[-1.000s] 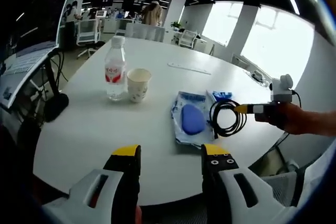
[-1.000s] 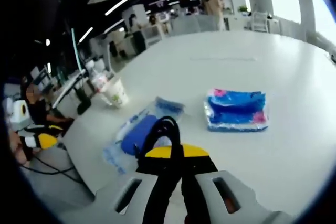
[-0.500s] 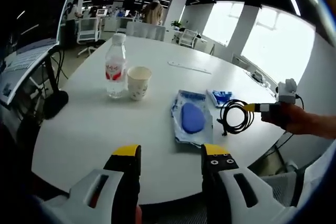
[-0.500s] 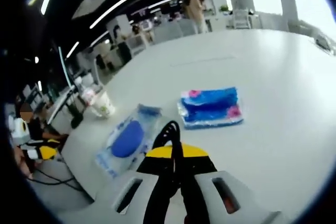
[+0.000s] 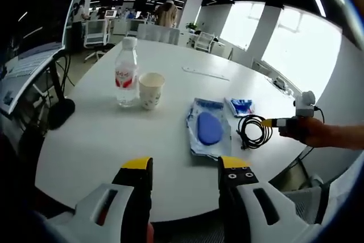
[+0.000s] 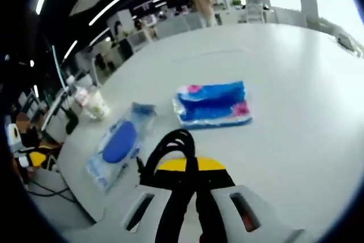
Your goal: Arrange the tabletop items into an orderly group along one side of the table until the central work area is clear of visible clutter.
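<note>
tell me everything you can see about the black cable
The black cable is thin, rubbery-looking cord wound into a loose coil of several loops. The right gripper is shut on it at one edge, so the loops hang toward the white table, beside the clear pouch holding something blue. In the right gripper view its loop arches up from between the closed yellow-tipped jaws.

Office chairs (image 5: pixel 94 33) and a standing person (image 5: pixel 165 14) lie beyond the table.

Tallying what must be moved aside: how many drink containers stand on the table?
2: a water bottle and a paper cup side by side at the table's far left in the left gripper view. None seems hidden.
</note>
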Available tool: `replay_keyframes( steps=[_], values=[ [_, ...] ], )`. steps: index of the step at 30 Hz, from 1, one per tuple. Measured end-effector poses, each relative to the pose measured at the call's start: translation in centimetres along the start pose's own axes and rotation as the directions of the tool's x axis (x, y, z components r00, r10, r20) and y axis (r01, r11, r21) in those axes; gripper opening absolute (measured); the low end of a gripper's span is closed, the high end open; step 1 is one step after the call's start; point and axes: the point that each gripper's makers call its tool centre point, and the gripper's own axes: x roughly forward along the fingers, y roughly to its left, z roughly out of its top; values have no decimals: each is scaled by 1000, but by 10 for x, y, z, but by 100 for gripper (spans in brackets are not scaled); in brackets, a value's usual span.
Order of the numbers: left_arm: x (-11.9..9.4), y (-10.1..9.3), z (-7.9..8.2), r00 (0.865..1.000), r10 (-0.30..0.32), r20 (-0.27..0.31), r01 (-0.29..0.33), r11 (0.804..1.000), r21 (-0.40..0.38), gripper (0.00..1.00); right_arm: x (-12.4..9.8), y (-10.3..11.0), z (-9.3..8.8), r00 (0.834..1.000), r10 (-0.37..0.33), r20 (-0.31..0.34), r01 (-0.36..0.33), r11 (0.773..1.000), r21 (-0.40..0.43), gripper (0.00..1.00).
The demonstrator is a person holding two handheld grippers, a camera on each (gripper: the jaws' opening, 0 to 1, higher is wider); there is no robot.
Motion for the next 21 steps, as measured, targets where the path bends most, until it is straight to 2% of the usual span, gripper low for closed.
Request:
replay_keyframes(
  steps=[8, 16, 21],
  values=[
    [0, -1, -1, 1000, 1, -6, -1, 1000, 0, 44, 3, -10, -15, 999, -30, -42, 29, 1000, -8, 1],
    [1, -1, -1, 1000, 6, -4, -6, 1000, -7, 44, 4, -20, -32, 992, -62, -113, 58, 997, -42, 3],
    [3, -2, -2, 1000, 2, -6, -2, 1000, -9, 44, 2, -22, -35, 990, -68, -122, 62, 997, -52, 4]
  ],
)
